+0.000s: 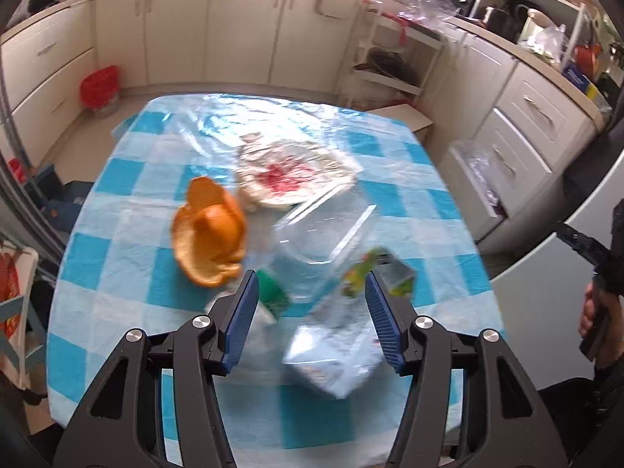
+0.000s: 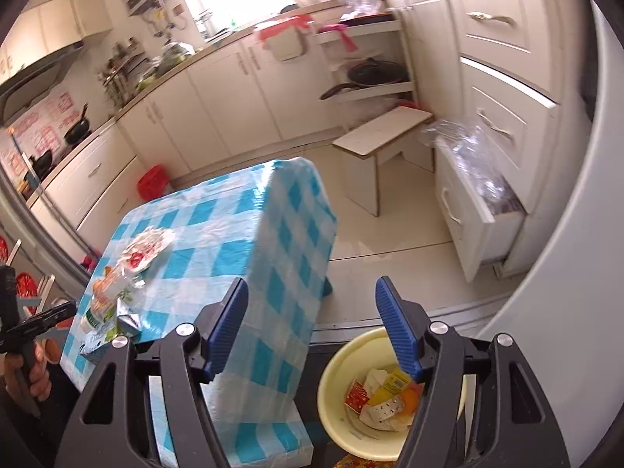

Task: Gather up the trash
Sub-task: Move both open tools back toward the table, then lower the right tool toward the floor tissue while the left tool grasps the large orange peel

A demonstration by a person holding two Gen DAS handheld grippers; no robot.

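In the left wrist view my left gripper (image 1: 312, 284) is open above the blue-checked table (image 1: 117, 257). Between and ahead of its fingers lie a clear plastic bag (image 1: 323, 234), a green wrapper (image 1: 357, 279) and a pale blue carton (image 1: 331, 358). An orange peel (image 1: 210, 234) lies to the left, with a red-stained paper (image 1: 288, 175) beyond it. In the right wrist view my right gripper (image 2: 312, 304) is open and empty above the floor beside the table (image 2: 288, 210). A yellow bin (image 2: 335, 382) holding several scraps (image 2: 386, 401) sits below its right finger.
White kitchen cabinets (image 1: 218, 27) line the walls. A red bin (image 1: 99, 87) stands on the floor beyond the table. A low white stool (image 2: 382, 132) and an open drawer (image 2: 479, 202) with plastic bags are to the right of the table.
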